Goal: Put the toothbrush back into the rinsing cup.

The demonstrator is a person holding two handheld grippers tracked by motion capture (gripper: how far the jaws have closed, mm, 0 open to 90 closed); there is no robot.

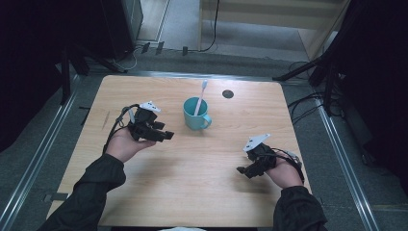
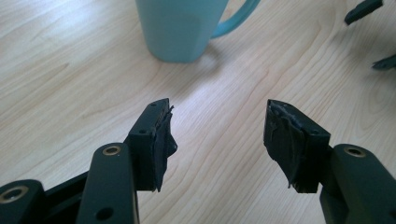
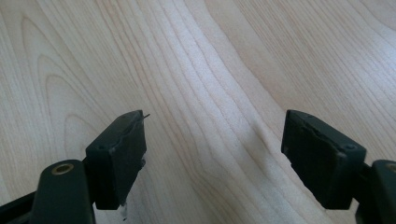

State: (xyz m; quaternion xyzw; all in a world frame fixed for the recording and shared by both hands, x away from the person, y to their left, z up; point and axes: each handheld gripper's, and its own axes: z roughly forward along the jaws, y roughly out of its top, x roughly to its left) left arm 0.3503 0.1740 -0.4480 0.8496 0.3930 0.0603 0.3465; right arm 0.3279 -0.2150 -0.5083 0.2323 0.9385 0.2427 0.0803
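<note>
Left tongs (image 1: 166, 134): jaws wide, empty, above bench (image 1: 192, 192), just left of mug | Teal mug (image 1: 196, 114): upright at bench centre, handle to the right, toothbrush (image 1: 200, 96) leaning inside | Right tongs (image 1: 243, 170): jaws wide, empty, near the bench's right edge, well apart from mug

Two hand-held grippers over a wooden table with a mug

A teal mug (image 1: 196, 113) stands near the middle of the table (image 1: 192, 192), handle toward the right, with a toothbrush (image 1: 200, 96) leaning inside it. The left gripper (image 1: 166, 135) sits just left of the mug, apart from it. The right gripper (image 1: 243, 171) is well apart, near the right edge. A dark round spot (image 1: 228, 94) marks the far side.
</note>
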